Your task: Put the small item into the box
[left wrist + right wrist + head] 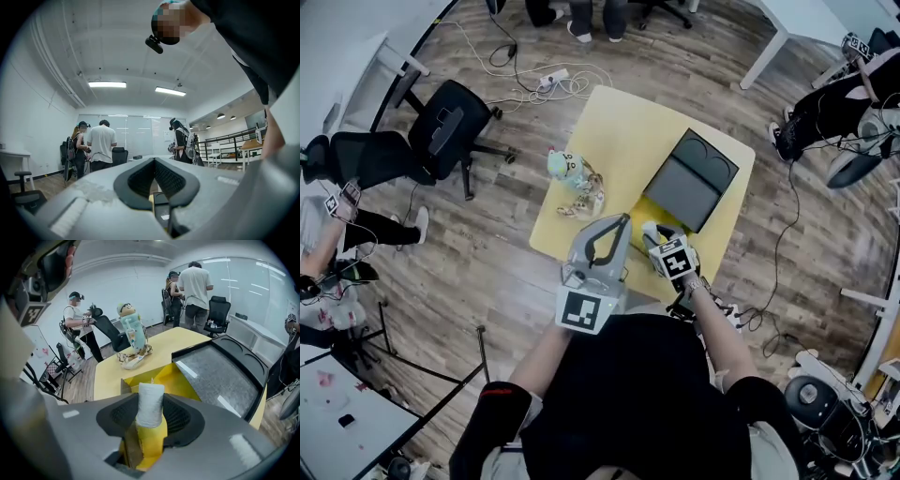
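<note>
My right claw (pixel 151 417) is pinching the small item (pixel 150 401), a short white cylinder that stands upright between the two dark pads. Its top pokes up above them, and a thin wick-like thread sticks out of its upper end. The jaws are partly spread, only as wide as the cylinder, and both pads press on its sides. The claw tilts downward, so the item hangs at the near end of the open box (pixel 183 380). The box's yellow inside shows in the gap under the cylinder and just beyond it. The item is above the box and not yet resting in it.

The box's black lid (pixel 225 373) is thrown back to the right, with its grey lining facing up. It lies on the yellow table (pixel 108 378).

My left claw (pixel 153 161) is pressed together with nothing in it. The tips meet, and through the small slit behind them I see only a sliver of the table and the box. It points level and hovers just beside the right claw, on its left, at the table's near edge.

Further out on the table, well apart from the box, a teal toy figure (pixel 130 331) stands upright. A pale patterned thing that I cannot identify lies at its foot.

Beyond the table is wooden floor (pixel 487 253). On it are black office chairs (pixel 448 127) and a white power strip (pixel 551 79) with its cables. Several people (pixel 194 284) stand around the room.
</note>
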The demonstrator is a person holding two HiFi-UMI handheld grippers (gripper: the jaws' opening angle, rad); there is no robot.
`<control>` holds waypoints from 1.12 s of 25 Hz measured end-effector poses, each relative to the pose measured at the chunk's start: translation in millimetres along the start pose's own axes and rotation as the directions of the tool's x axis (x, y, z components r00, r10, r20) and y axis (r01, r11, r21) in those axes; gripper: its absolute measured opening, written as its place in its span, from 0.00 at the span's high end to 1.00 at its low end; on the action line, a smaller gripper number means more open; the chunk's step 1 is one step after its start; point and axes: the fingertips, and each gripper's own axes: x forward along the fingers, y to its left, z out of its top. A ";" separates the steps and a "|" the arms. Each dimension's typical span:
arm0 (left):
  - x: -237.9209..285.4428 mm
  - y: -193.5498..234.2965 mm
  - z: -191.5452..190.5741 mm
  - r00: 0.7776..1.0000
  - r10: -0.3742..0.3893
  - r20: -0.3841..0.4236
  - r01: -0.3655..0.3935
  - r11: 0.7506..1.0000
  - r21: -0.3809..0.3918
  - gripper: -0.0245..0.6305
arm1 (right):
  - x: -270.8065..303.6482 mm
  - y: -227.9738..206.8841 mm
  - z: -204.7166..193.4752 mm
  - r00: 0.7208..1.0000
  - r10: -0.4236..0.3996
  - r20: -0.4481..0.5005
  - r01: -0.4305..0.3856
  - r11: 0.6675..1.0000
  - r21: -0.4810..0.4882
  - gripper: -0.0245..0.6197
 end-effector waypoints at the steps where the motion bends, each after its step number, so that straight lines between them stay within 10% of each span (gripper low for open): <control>1: -0.7 1.8 -1.1 1.000 0.002 -0.004 -0.003 1.000 -0.004 0.96 | 2.4 -0.3 0.1 1.000 -0.002 -0.007 0.002 1.000 0.001 0.70; 28: -11.6 23.8 -20.8 0.998 0.045 -0.040 -0.046 0.999 -0.027 0.96 | 49.1 -7.6 -14.2 0.990 -0.023 -0.141 0.026 0.999 0.021 0.70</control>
